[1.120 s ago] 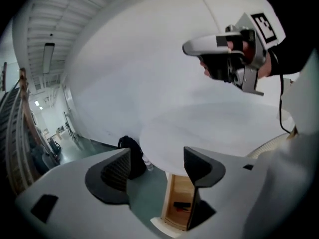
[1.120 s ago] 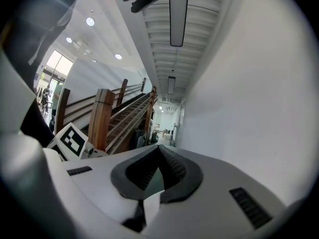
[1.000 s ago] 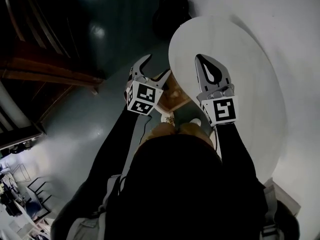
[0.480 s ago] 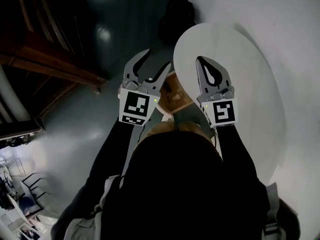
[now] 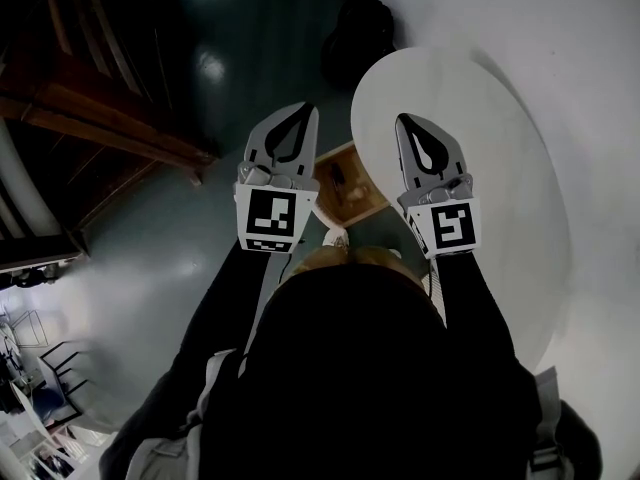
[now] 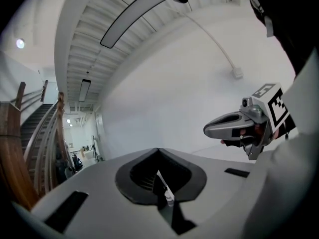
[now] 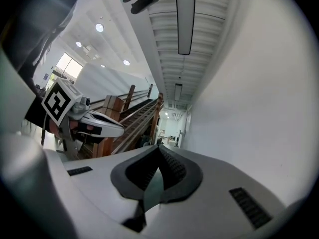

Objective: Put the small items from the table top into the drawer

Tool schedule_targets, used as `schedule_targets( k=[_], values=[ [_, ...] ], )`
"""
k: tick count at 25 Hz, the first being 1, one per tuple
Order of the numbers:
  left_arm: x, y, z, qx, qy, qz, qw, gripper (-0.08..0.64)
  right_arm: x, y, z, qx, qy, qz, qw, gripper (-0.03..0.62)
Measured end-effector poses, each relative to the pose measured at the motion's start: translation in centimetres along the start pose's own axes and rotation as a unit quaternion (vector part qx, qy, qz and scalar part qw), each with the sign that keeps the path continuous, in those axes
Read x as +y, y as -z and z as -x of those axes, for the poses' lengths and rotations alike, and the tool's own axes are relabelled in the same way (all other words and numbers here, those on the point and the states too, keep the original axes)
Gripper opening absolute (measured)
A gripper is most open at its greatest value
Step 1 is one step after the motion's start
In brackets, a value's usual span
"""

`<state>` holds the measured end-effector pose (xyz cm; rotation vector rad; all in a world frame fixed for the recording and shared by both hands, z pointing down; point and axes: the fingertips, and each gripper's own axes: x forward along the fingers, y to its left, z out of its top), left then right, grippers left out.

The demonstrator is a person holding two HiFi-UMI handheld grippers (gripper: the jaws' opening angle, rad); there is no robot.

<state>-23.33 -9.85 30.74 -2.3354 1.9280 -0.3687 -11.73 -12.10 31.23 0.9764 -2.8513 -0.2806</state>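
My left gripper (image 5: 304,109) is held up over the floor left of the round white table (image 5: 500,168), its jaws shut with nothing between them. Beside it my right gripper (image 5: 401,119) is shut and empty too, above the table's left edge. Below and between them is an open wooden drawer (image 5: 345,184); what lies inside is too dim to tell. No small items show on the table top. In the left gripper view the closed jaws (image 6: 158,150) point at a white wall, with the right gripper (image 6: 239,128) alongside. The right gripper view shows its closed jaws (image 7: 159,147) and the left gripper (image 7: 94,124).
A dark bulky object (image 5: 355,23) stands on the floor beyond the table's far edge. A wooden stair rail (image 5: 100,128) runs along the left. The floor (image 5: 150,258) is glossy grey. The person's dark hood and sleeves fill the bottom of the head view.
The left gripper's jaws have gone from wide open to shut, on nothing, and it has turned a little upright. The right gripper has stayed shut and nearly still.
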Motion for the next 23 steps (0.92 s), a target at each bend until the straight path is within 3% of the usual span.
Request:
schedule_targets(
  k=[23],
  values=[
    [-0.8, -0.7, 0.0, -0.008, 0.036, -0.013, 0.9993, 0.017, -0.1, -0.1, 0.4, 0.004, 0.020, 0.006, 1.000, 0.026]
  ],
)
